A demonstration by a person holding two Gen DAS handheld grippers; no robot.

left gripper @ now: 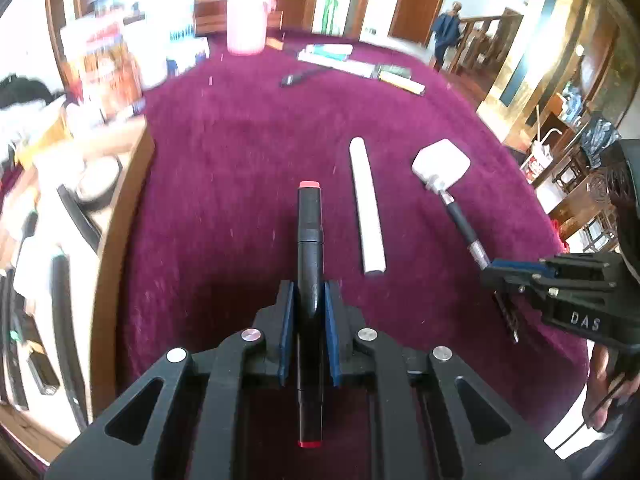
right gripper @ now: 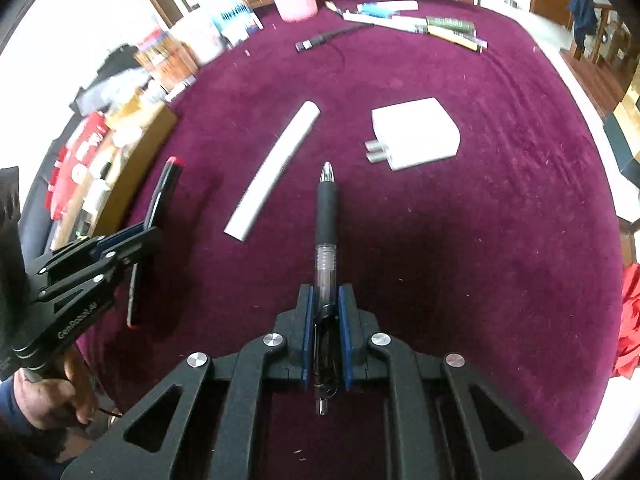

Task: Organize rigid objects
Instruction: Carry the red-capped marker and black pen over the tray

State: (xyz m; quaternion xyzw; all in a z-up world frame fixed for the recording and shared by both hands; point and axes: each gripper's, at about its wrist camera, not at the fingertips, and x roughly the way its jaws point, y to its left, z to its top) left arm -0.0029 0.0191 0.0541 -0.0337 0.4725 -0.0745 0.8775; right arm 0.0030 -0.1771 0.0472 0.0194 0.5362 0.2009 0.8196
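Note:
My left gripper (left gripper: 309, 294) is shut on a black marker (left gripper: 309, 232) with red end caps, held above the purple tablecloth; it also shows at the left of the right wrist view (right gripper: 154, 208). My right gripper (right gripper: 325, 300) is shut on a black-grip ballpoint pen (right gripper: 326, 216) pointing forward; that pen shows in the left wrist view (left gripper: 464, 224). A white cylinder (left gripper: 367, 204) (right gripper: 276, 168) and a white plug adapter (left gripper: 440, 164) (right gripper: 416, 134) lie on the cloth ahead.
A wooden tray (left gripper: 120, 208) full of assorted items stands at the left. A pink cup (left gripper: 246, 20), a black cable plug (right gripper: 320, 40) and several pens and tubes (right gripper: 420, 22) lie at the far side. The table edge (right gripper: 600, 208) curves on the right.

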